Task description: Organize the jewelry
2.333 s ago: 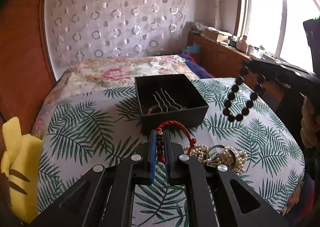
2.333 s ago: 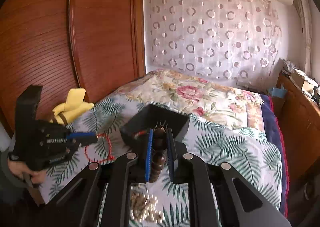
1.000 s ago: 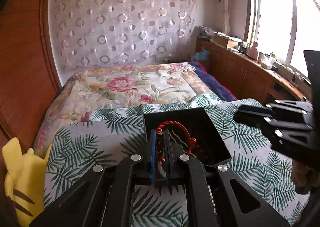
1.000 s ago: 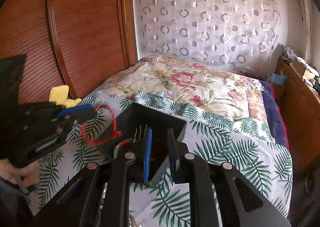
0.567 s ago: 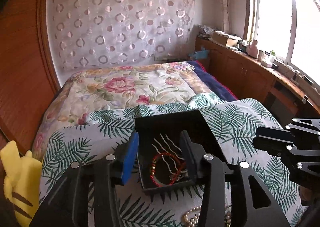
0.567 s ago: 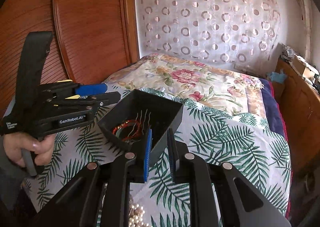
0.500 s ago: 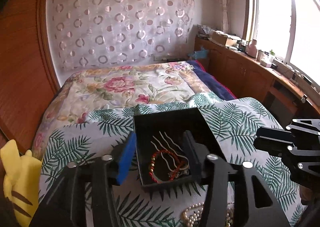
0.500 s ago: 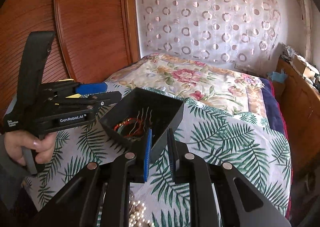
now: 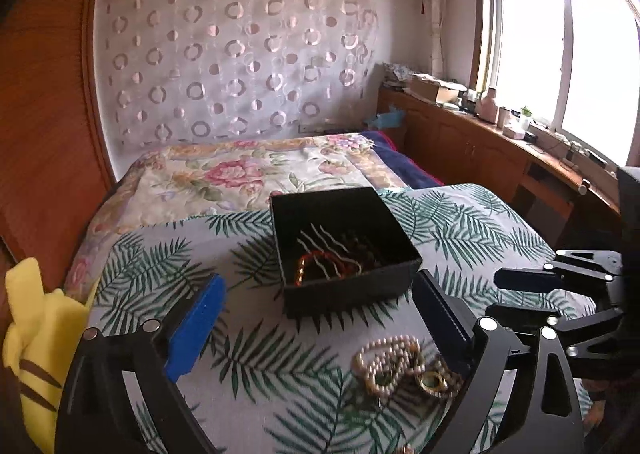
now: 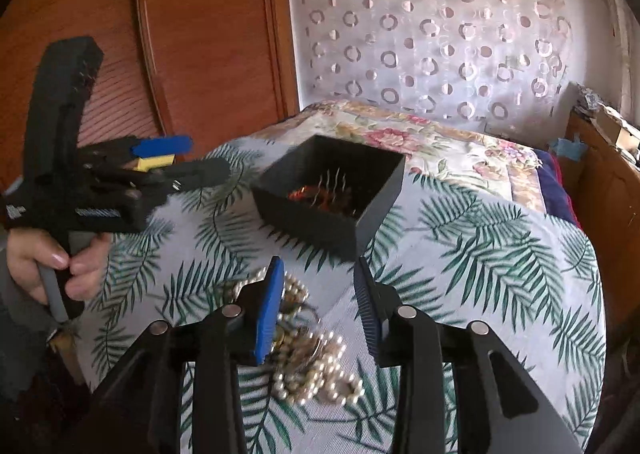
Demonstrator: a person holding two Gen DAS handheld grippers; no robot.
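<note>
A black open box (image 9: 344,246) sits on the palm-leaf cloth and also shows in the right wrist view (image 10: 332,189). Inside lie a red cord bracelet (image 9: 316,266) and wavy metal hairpins (image 9: 332,250). A heap of pearl strands and rings (image 9: 404,368) lies on the cloth in front of the box; it also shows in the right wrist view (image 10: 308,342). My left gripper (image 9: 320,314) is wide open and empty, just short of the box. My right gripper (image 10: 320,302) is open and empty, above the pearl heap.
The table (image 9: 248,334) carries a white cloth with green palm leaves, in front of a flowered bed (image 9: 240,173). A yellow plush toy (image 9: 28,338) sits at the left edge. A wooden wardrobe (image 10: 180,33) stands on the left, a window counter (image 9: 500,141) on the right.
My left gripper dropped the red cord bracelet into the box, opened wide and drew back. My right gripper dropped the dark bead bracelet into the box, then opened and pulled back over the pearl heap.
</note>
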